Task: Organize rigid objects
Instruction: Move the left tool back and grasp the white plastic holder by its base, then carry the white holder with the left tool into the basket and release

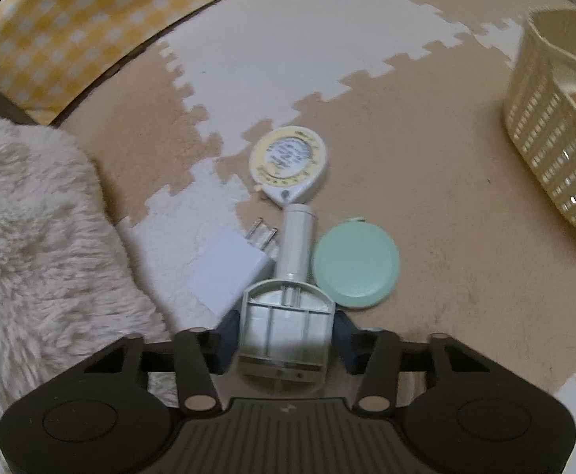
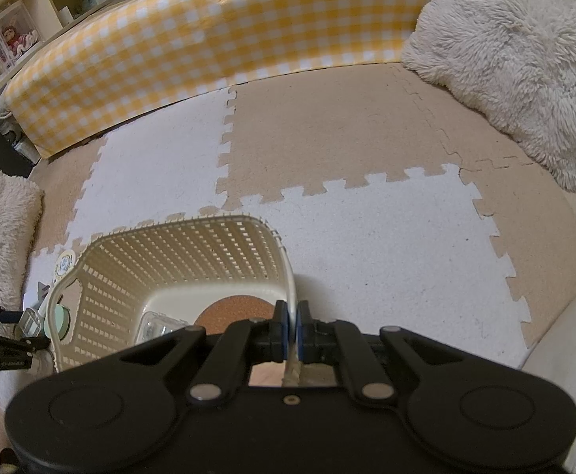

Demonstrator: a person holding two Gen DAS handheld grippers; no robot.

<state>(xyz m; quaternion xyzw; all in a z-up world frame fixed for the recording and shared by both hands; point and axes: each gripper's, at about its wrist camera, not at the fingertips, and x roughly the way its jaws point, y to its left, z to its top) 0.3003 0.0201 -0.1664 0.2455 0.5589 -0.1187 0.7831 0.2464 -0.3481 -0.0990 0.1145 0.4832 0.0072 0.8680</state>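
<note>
My left gripper (image 1: 287, 335) is shut on the wide head of a pale grey-green handled tool (image 1: 288, 316), whose cylindrical handle points away over the floor mat. Beside it lie a white plug adapter (image 1: 232, 272) on the left, a round mint-green case (image 1: 357, 262) on the right, and a round white and yellow tape measure (image 1: 288, 168) beyond. My right gripper (image 2: 292, 328) is shut on the right rim of the cream slotted basket (image 2: 177, 260). Inside the basket are a cork coaster (image 2: 234, 310) and a clear plastic item (image 2: 157, 326). The basket also shows in the left wrist view (image 1: 556, 118).
The floor is beige and white puzzle mats (image 2: 366, 237). A yellow checked cushion edge (image 2: 209, 39) runs along the back. Fluffy white cushions lie at the right (image 2: 516, 59) and at the left (image 1: 31, 237). Shelves with toys (image 2: 7, 39) stand at the far left.
</note>
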